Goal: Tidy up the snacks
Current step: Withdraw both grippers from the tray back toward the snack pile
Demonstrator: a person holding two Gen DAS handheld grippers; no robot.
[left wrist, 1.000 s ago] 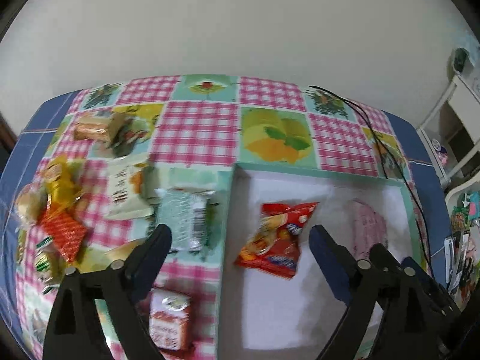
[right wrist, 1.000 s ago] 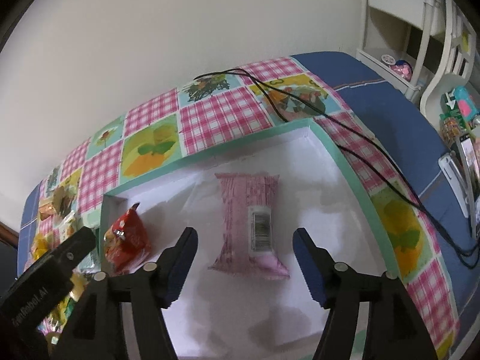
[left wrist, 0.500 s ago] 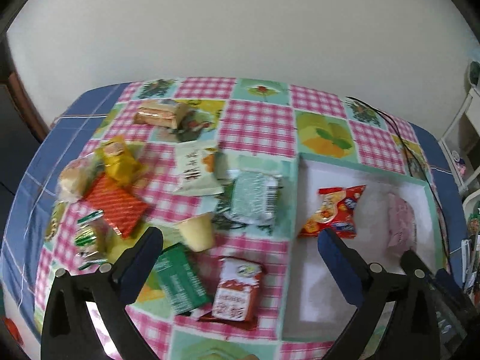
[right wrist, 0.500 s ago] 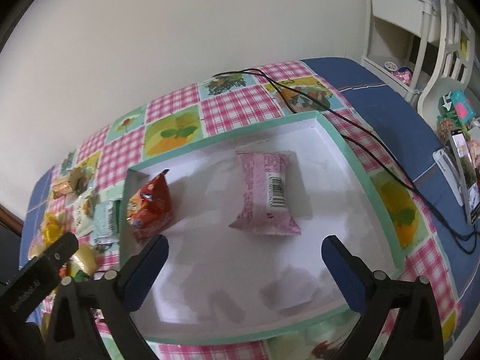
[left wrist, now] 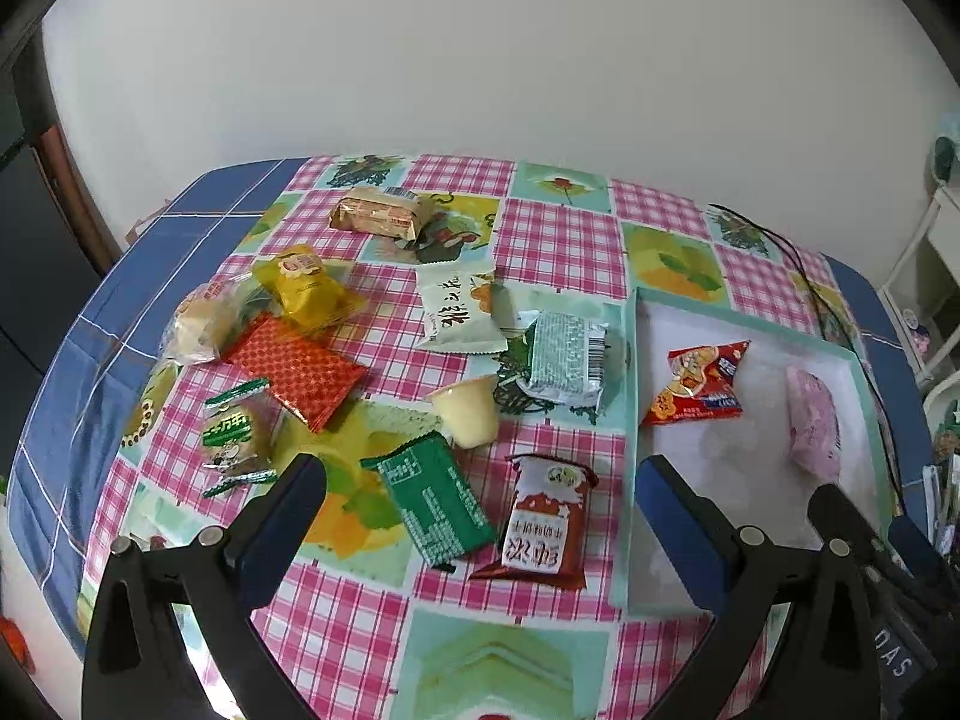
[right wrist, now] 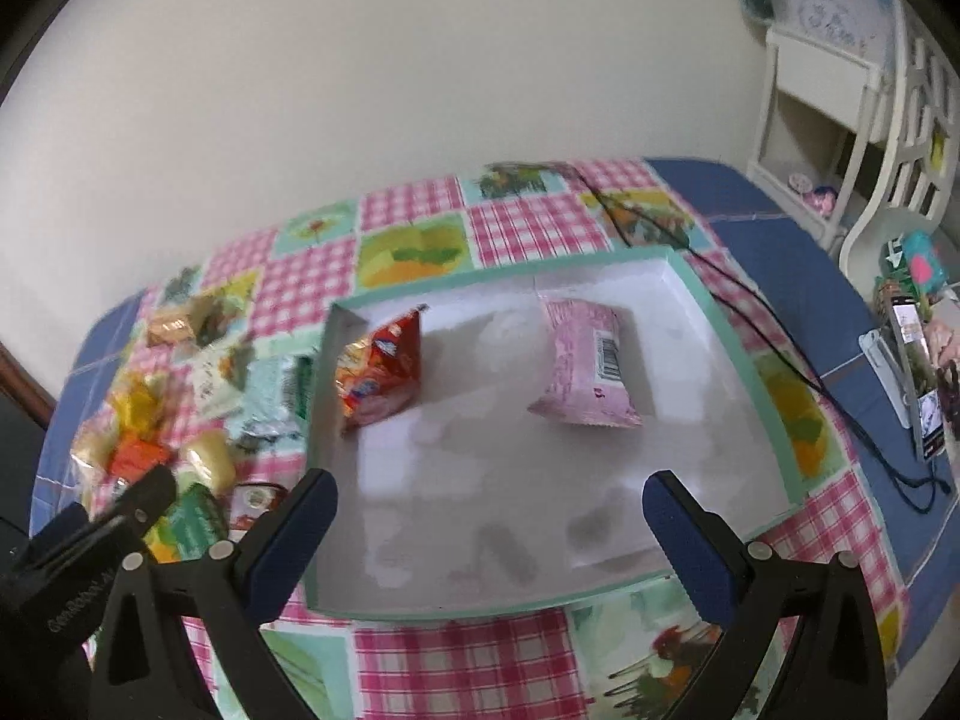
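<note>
Left tongs: we see them spread wide, having just opened the last bit, nothing between the pads; they hang low in the frame over the loose snacks.
Right tongs: jaws have just swung wide apart, empty, low in the frame above the tray's near half.
Tray: white inside with a teal rim, on the table at the right of the left view and mid-frame in the right view.
Red packet: we find it in the tray's left part, leaning on the left wall, long axis running from lower left to upper right.
Pink packet: in the tray's upper right part, well apart from the red one, long axis running top to bottom, barcode facing right.
Green packet: flat on the table between the left tongs' fingers, long axis from upper left to lower right.
Brown-red packet: just beside the green one, long axis nearly upright in the frame.
Jelly cup: tipped on its side, above those two.
</note>
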